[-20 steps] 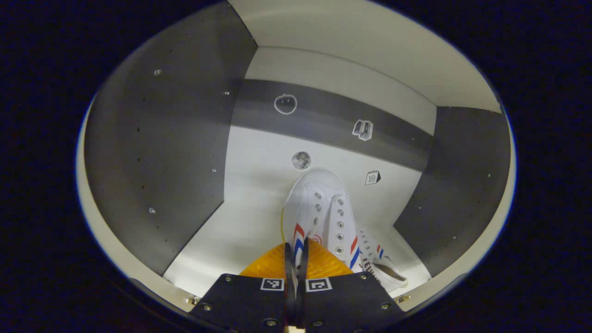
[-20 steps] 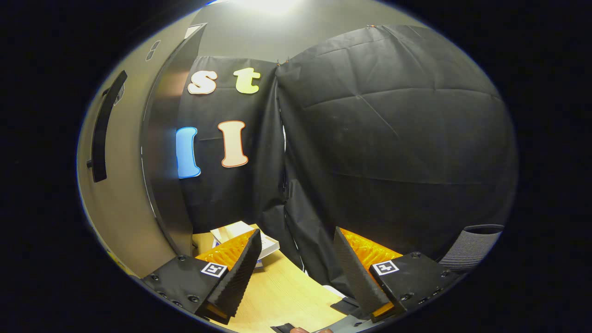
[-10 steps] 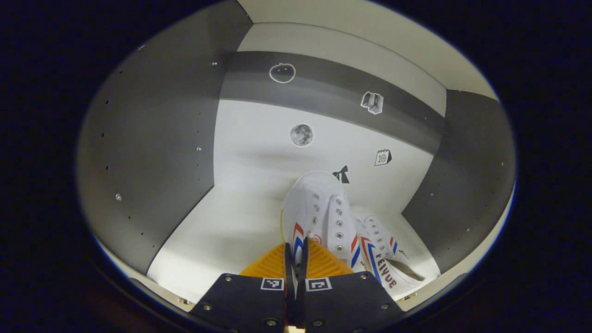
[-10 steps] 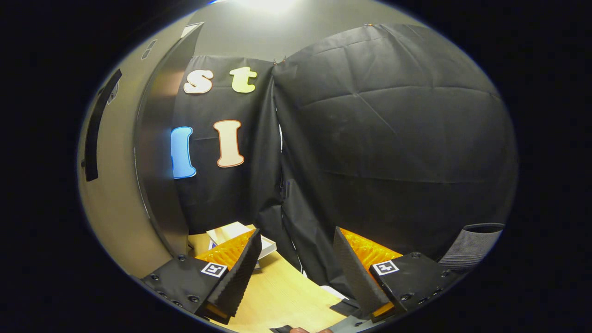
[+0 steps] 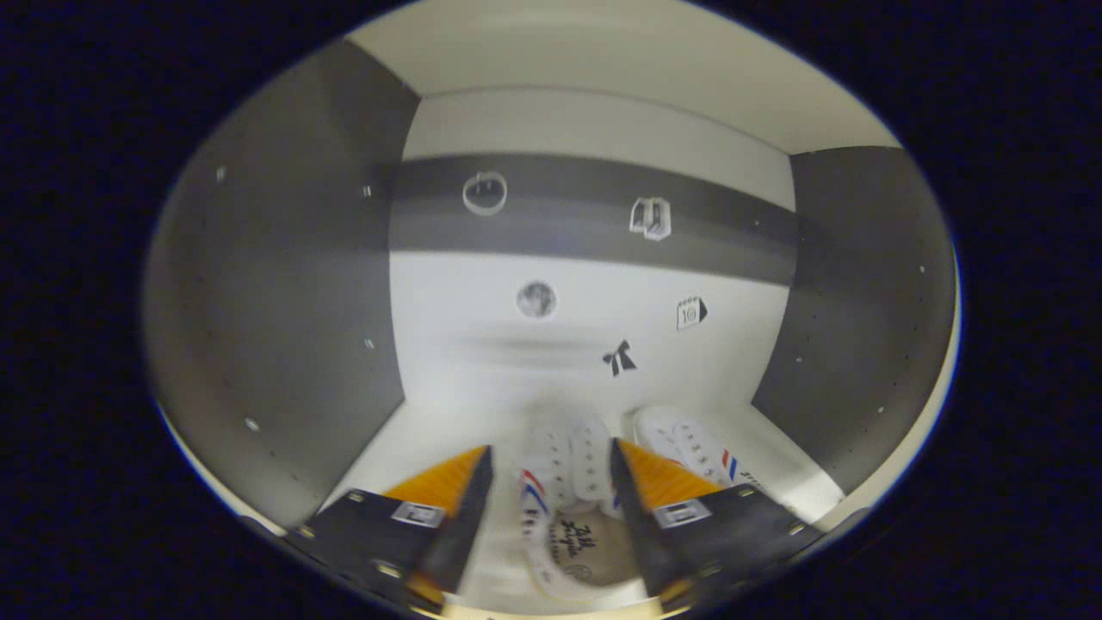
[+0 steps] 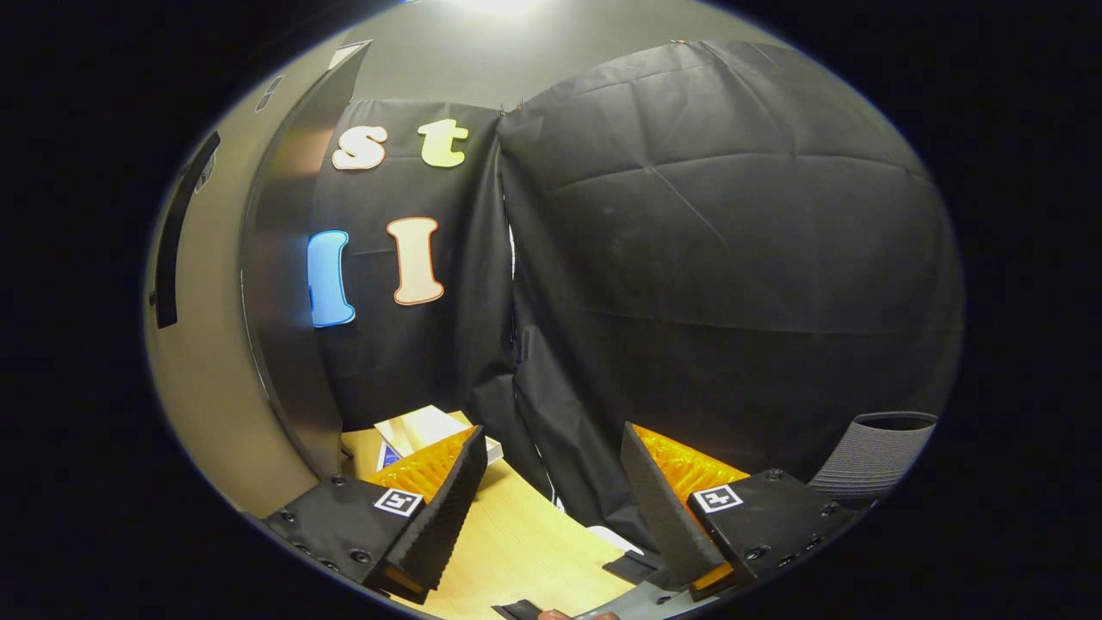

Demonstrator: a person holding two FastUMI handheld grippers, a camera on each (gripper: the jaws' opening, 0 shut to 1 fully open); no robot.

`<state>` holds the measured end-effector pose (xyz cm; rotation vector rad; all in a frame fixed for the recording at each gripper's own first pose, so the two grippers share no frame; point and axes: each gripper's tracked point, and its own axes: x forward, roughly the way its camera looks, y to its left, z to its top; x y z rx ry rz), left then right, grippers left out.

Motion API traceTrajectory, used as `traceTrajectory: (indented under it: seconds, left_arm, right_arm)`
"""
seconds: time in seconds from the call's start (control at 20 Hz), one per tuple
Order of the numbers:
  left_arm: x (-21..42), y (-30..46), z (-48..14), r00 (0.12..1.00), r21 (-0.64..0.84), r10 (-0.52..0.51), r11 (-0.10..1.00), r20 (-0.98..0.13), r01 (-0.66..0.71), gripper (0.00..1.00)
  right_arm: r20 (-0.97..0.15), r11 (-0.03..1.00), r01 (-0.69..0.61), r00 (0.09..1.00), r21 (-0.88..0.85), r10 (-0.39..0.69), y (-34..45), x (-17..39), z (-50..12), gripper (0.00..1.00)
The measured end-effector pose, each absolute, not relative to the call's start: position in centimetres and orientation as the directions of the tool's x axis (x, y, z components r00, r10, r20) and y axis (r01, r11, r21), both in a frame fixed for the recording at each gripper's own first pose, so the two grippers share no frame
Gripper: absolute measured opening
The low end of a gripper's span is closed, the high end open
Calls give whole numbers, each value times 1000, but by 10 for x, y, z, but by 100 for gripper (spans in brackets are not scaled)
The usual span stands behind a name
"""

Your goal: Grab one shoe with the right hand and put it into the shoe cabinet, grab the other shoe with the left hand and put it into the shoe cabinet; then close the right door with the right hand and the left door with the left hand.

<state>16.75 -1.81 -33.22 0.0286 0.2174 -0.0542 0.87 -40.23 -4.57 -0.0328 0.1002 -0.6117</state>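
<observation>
Left gripper (image 5: 547, 517) spread wide (blurred), straddling shoe (image 5: 564, 499)

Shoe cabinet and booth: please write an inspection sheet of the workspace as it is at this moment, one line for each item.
Surface: pale cabinet floor in the left gripper view; wooden tabletop in the right gripper view.
Job's things: two white sneakers inside the shoe cabinet, near shoe between the left gripper's fingers, second shoe beside it toward the right wall; right door stands open, with a dark handle.
Clutter: flat white box on the tabletop.
Grippers: left gripper open, fingers apart around the near shoe; right gripper open, holding nothing.
Cables: nothing seen.
Surroundings: black cloth wall; stickers on the cabinet's back panel.
</observation>
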Motion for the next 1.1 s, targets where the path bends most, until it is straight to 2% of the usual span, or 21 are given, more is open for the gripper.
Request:
traceTrajectory:
  seconds: [0.05,0.1,0.15,0.45,0.8,0.85,0.9,1.1]
  left_arm:
    - [161,-14,-325,982,62,-40,997,-182,52,96]
    - [156,-13,-318,987,83,-43,995,-153,57,96]
    - [151,-17,-313,991,88,-49,994,-124,60,95]
    - [117,-16,-273,997,72,-59,996,42,56,94]
    - [104,-22,-268,988,140,-102,986,119,85,95]
    - [103,-21,-267,987,141,-103,986,123,85,94]
    - [104,-23,-269,986,122,-112,988,123,97,94]
    - [103,-22,-271,985,24,-155,988,79,154,95]
  right_arm:
    - [-91,818,572,813,-61,-575,-402,9,-47,92]
    - [-97,819,571,813,-61,-574,-402,9,-48,98]
    - [-100,819,571,813,-62,-574,-402,11,-48,92]
    - [-60,845,533,843,-52,-535,-388,28,-21,92]
    - [0,896,442,897,-47,-442,-343,40,39,92]
    - [5,903,428,904,-45,-428,-338,41,48,98]
    - [10,908,415,910,-48,-415,-332,42,56,100]
    - [35,927,368,930,-74,-366,-311,42,89,98]
